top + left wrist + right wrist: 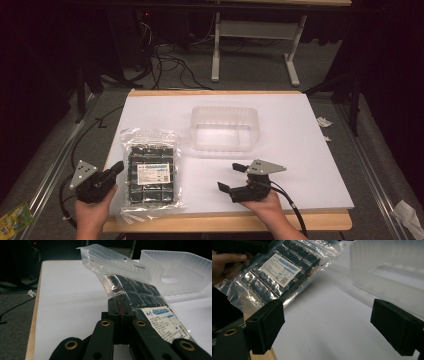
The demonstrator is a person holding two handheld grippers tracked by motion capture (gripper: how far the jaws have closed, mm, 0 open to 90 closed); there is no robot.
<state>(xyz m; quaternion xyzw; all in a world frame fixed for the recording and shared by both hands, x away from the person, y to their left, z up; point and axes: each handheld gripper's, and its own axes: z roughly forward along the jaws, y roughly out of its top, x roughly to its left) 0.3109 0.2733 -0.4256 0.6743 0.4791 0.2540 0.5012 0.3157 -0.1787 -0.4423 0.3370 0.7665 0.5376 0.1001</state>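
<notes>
White table, left hand-held gripper pinching bag, clear tub

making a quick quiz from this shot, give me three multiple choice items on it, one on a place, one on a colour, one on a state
1. Where does the clear plastic bin sit relative to the bagged pack?
A. nearer the person
B. farther back and to the right
C. on top of it

2. What colour is the label on the pack?
A. white with blue print
B. red
C. yellow

3. How are the right gripper jaws?
A. shut on the pack
B. shut on the bin
C. open

Answers: 1 B, the high view shows the bin beyond the pack. 2 A, seen in every view. 3 C, the right gripper view shows bare white tabletop between its jaws.
</notes>
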